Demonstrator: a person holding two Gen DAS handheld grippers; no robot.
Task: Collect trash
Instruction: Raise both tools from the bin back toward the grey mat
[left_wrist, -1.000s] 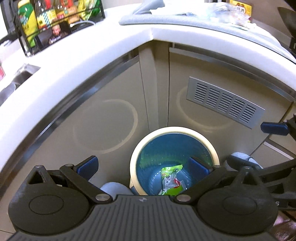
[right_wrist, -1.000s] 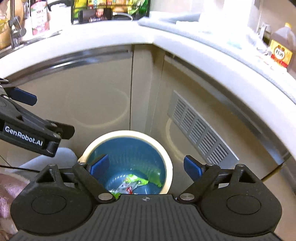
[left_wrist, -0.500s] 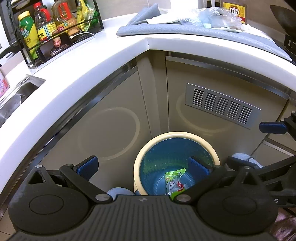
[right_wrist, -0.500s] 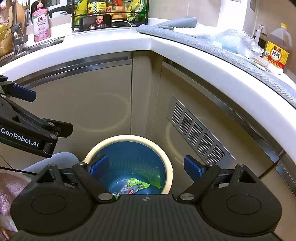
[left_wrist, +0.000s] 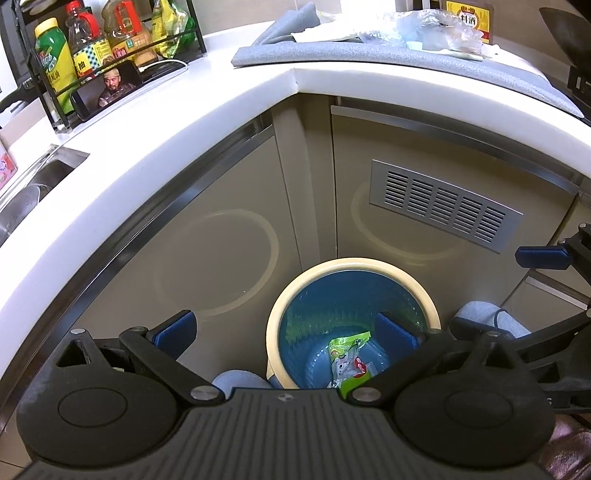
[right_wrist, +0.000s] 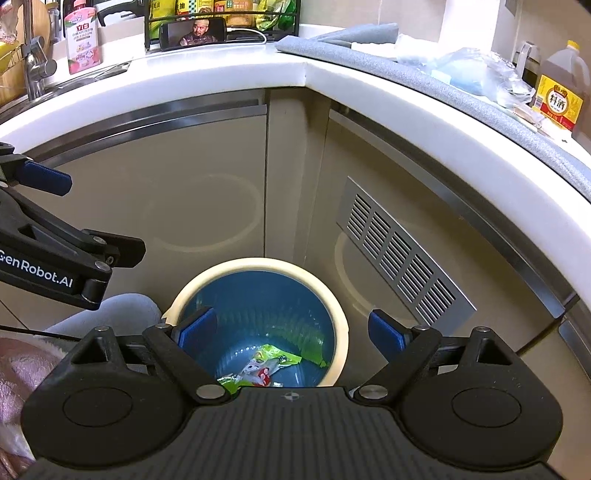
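Note:
A round trash bin with a cream rim (left_wrist: 354, 263) (right_wrist: 258, 264) and a blue liner stands on the floor in the cabinet corner. A green snack wrapper (left_wrist: 347, 360) (right_wrist: 266, 367) lies at its bottom. My left gripper (left_wrist: 284, 330) is open and empty above the bin's left side. My right gripper (right_wrist: 291, 328) is open and empty above the bin. More trash, crumpled clear plastic (left_wrist: 436, 27) (right_wrist: 476, 70), lies on the grey mat (left_wrist: 406, 59) on the counter.
A white counter (left_wrist: 147, 147) curves above the cabinets. A rack of bottles (left_wrist: 99, 44), a phone (right_wrist: 192, 33), a sink (left_wrist: 33, 184), a cooking wine bottle (right_wrist: 561, 96) and a vent grille (left_wrist: 443, 206) show. My left gripper (right_wrist: 55, 258) shows in the right wrist view.
Both grippers have risen away from the bin, so more of the counter top shows. Both stayed open and empty.

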